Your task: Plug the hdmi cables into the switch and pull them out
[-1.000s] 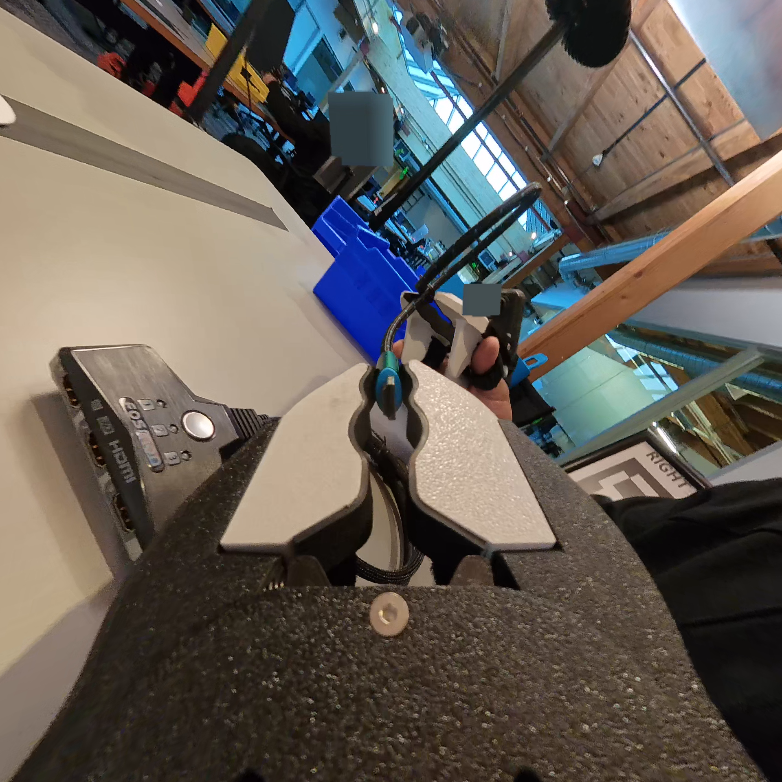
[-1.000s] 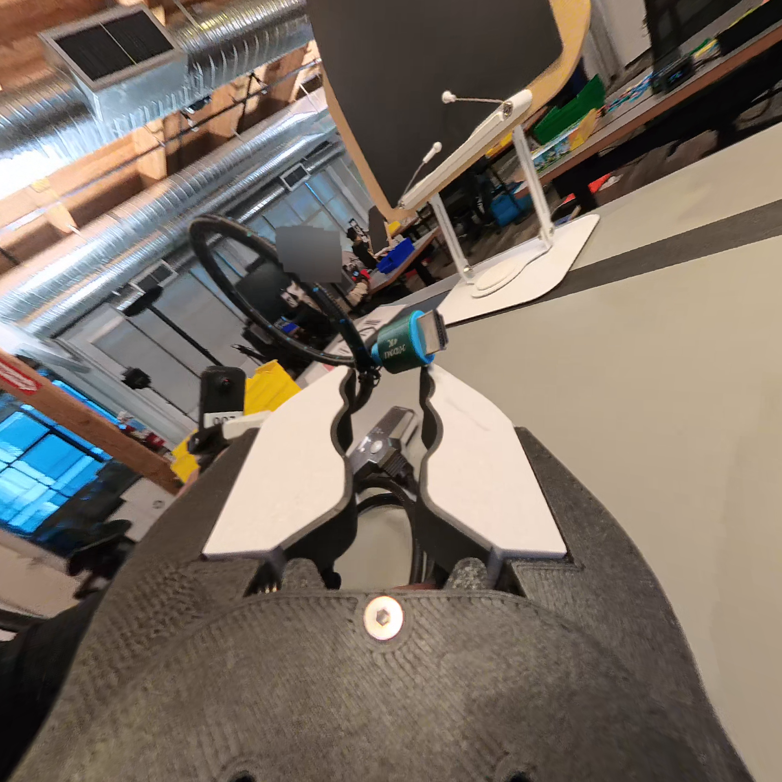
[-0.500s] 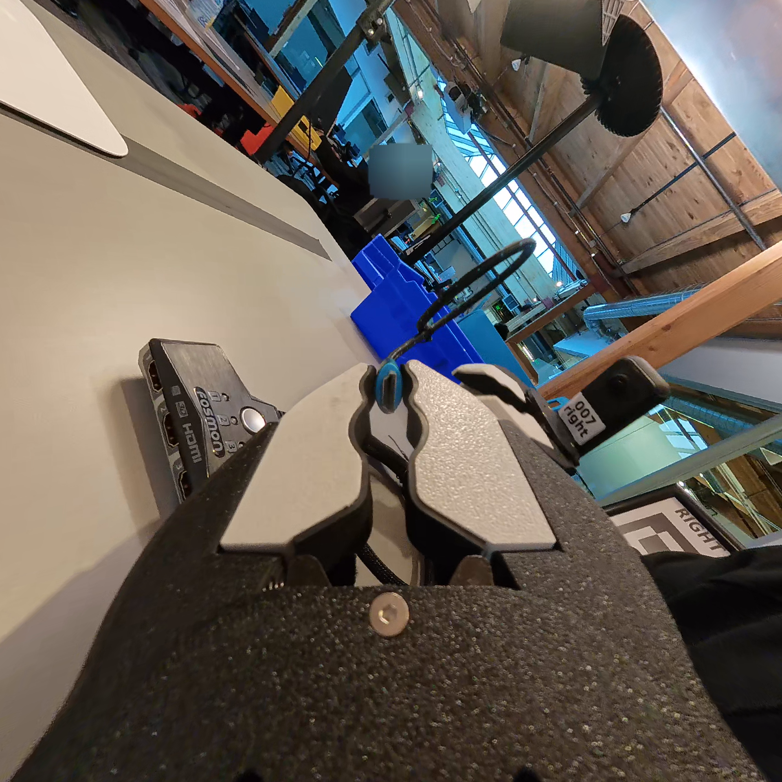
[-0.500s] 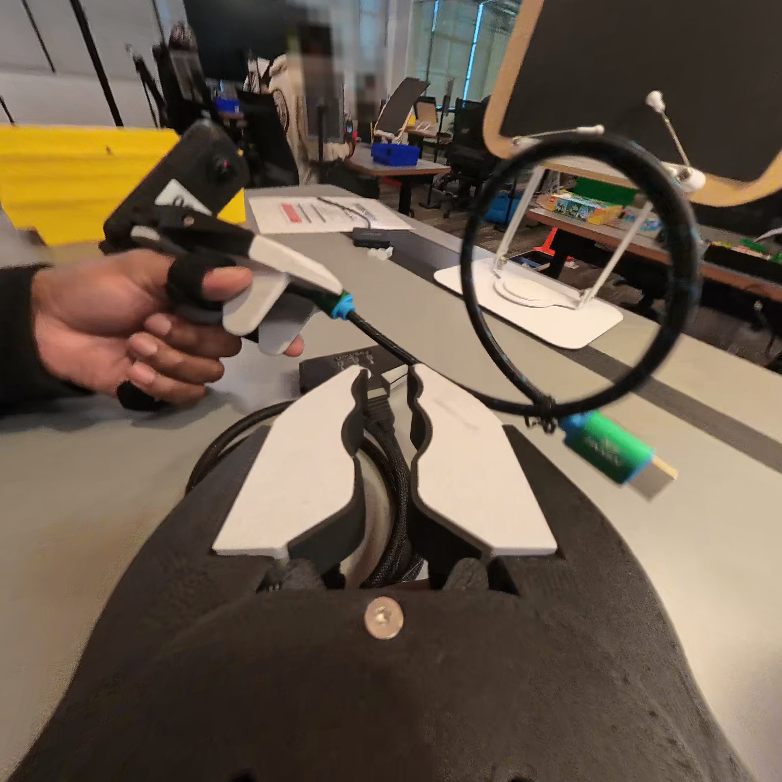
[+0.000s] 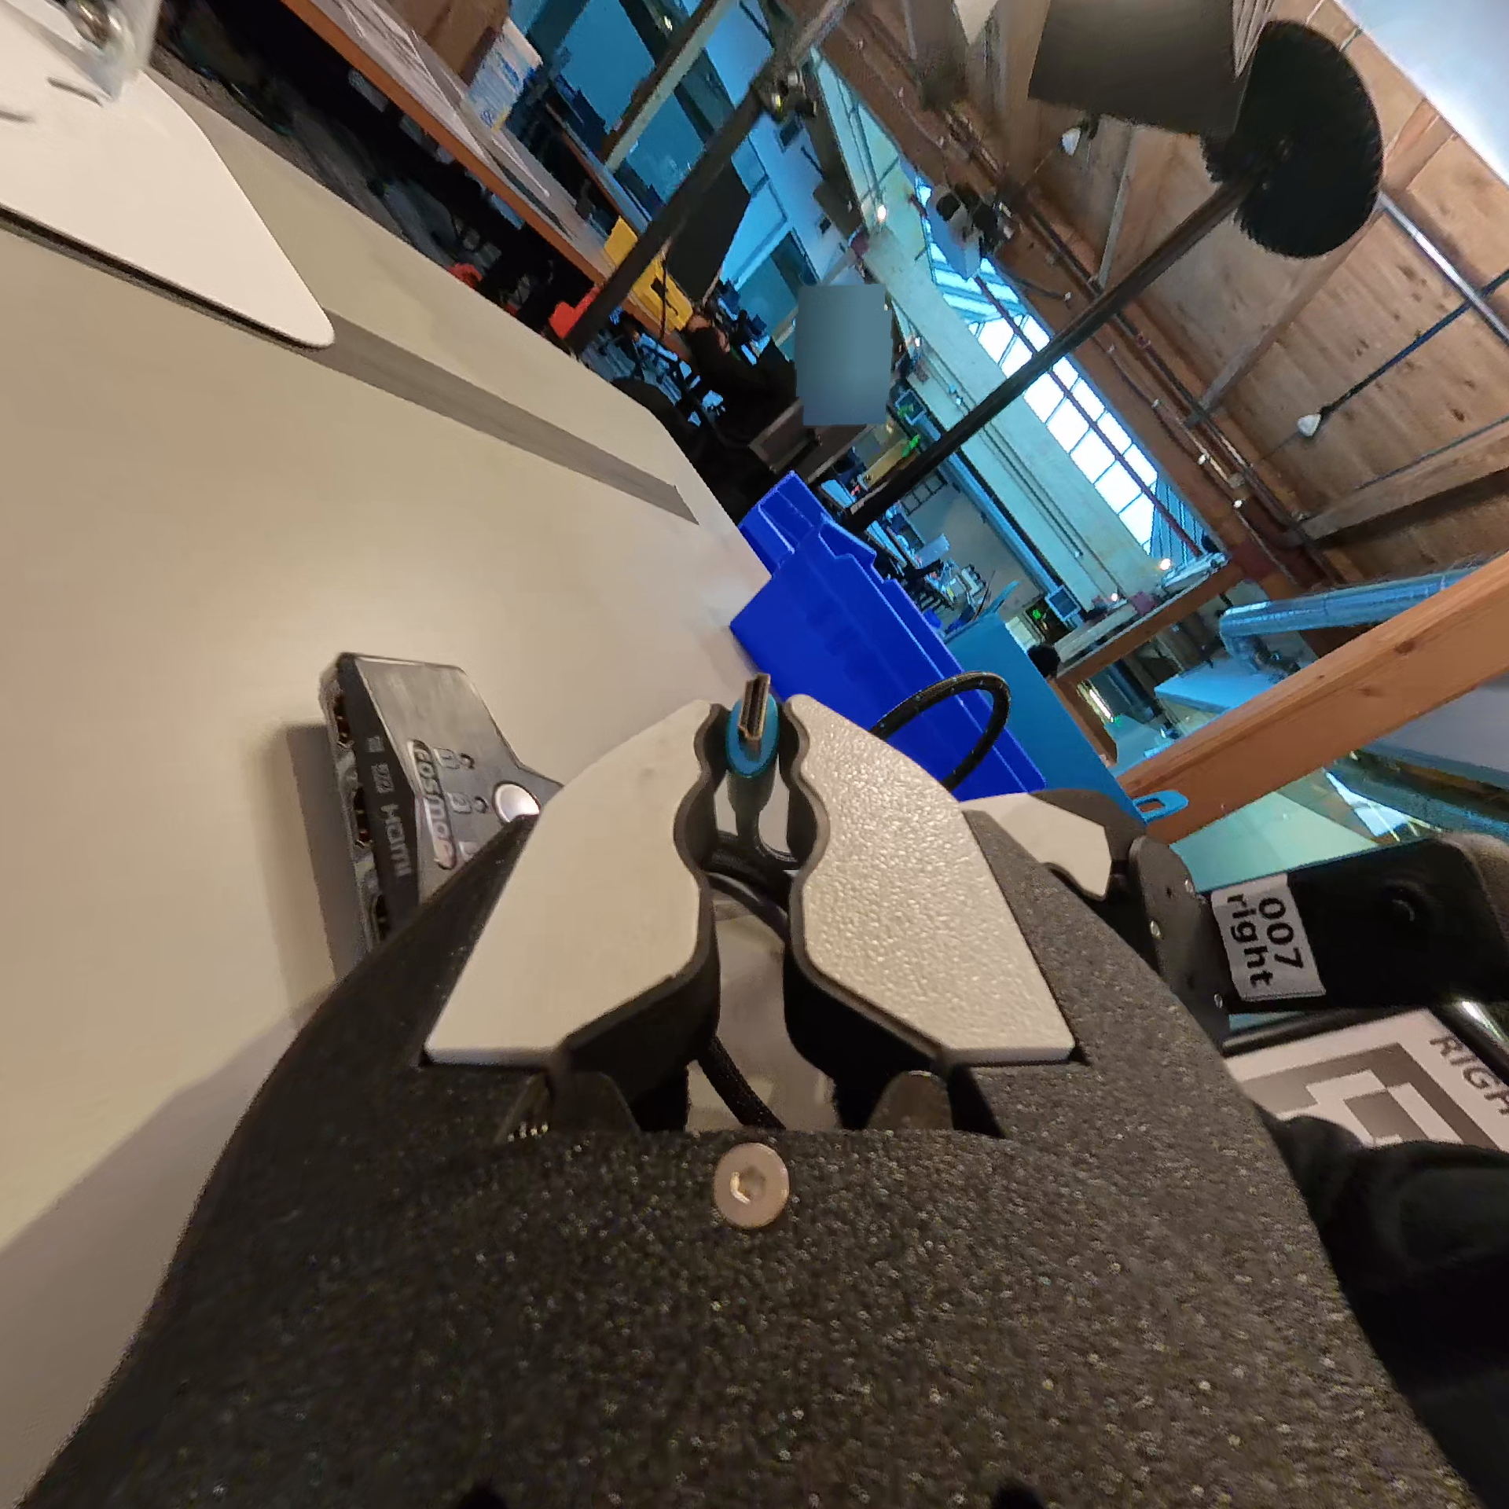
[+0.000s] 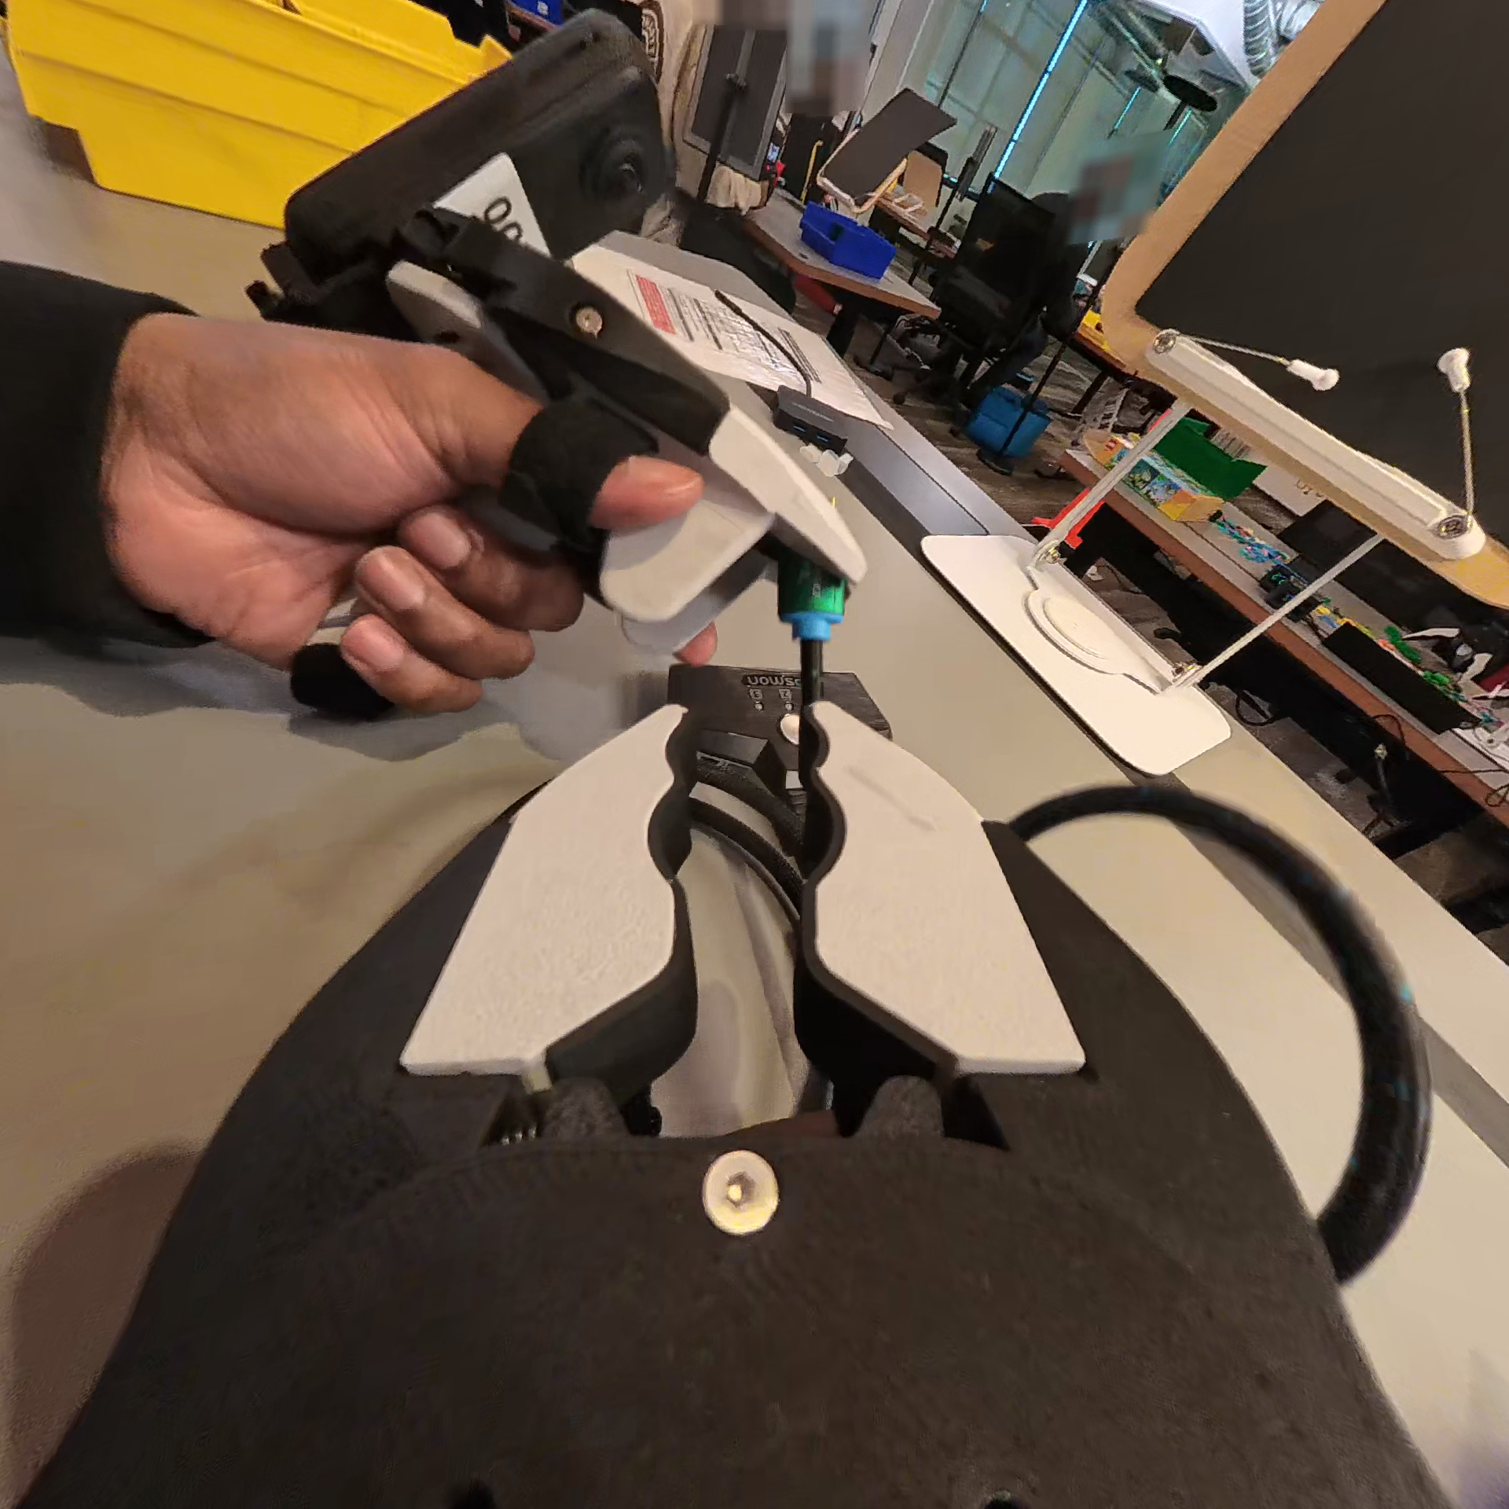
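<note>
The black HDMI switch (image 5: 416,776) lies flat on the grey table, left of my left gripper (image 5: 750,735). The left gripper is shut on a teal HDMI plug (image 5: 747,727), whose metal tip points forward beyond the fingertips. In the right wrist view a hand holds the left gripper (image 6: 784,571) just above the switch (image 6: 776,694), with the plug (image 6: 808,588) in it. The plug's thin black cable (image 6: 1347,980) runs down between the fingers of my right gripper (image 6: 747,727) and loops out to the right. The right jaws stand slightly apart, wider than the cable.
A white stand base (image 6: 1078,637) sits on the table right of the switch; it also shows in the left wrist view (image 5: 163,204). A yellow bin (image 6: 204,106) is at far left. A blue bin (image 5: 865,653) stands beyond the switch. A paper sheet and a small hub (image 6: 808,408) lie farther back. The tips of one gripper are about 6 centimeters away from the tips of the other.
The right gripper let go of the plug it held a second ago and swung toward the switch and the left gripper. The cable loop dropped lower. The left gripper kept its plug.
</note>
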`<state>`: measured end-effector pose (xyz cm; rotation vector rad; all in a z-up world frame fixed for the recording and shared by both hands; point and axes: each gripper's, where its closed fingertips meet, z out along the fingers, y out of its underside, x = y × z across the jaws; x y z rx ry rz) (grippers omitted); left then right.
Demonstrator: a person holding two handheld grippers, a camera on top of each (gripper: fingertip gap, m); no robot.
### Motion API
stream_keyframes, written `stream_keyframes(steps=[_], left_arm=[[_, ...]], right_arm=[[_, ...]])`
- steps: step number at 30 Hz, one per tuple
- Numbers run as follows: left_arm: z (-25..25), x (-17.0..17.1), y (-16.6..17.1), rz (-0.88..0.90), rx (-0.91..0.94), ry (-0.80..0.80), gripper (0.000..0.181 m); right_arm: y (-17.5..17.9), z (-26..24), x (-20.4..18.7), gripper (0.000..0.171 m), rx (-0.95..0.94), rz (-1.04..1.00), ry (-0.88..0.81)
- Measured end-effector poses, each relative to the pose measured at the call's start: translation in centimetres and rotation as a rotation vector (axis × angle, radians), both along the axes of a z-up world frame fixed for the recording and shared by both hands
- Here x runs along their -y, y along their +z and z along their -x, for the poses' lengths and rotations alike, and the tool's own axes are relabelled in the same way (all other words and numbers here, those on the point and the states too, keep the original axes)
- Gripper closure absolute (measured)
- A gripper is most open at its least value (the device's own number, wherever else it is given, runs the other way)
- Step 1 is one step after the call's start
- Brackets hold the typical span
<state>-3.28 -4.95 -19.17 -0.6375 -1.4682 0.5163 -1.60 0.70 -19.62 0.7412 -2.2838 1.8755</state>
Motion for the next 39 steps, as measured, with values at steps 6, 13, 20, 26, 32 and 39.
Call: stream_keyframes(steps=[6, 13, 20, 26, 32, 39], left_arm=[[-2.1, 4.5, 1.6, -0.007, -0.067, 0.159, 0.169], [-5.3, 9.9, 2.0, -0.02, -0.102, 0.346, 0.169], [-5.8, 11.0, 1.3, -0.035, -0.08, 0.378, 0.169], [-6.0, 11.0, 1.7, -0.039, -0.089, 0.361, 0.169], [-6.6, 11.4, 2.5, -0.053, -0.118, 0.353, 0.169], [-6.4, 10.5, 3.7, -0.044, -0.138, 0.217, 0.169]], right_arm=[[-0.9, 0.7, 0.0, 0.148, -0.027, -0.067, -0.013], [-2.0, -0.1, -1.8, 0.143, 0.062, -0.239, 0.117], [-5.5, -3.6, -3.9, 0.138, -0.136, -0.378, 0.264], [-7.0, 3.7, -2.9, 0.14, -0.244, -0.437, -0.015], [-5.1, 10.4, -2.4, 0.143, -0.123, -0.349, -0.273], [-3.1, 5.2, -1.6, 0.143, -0.11, -0.232, -0.106]])
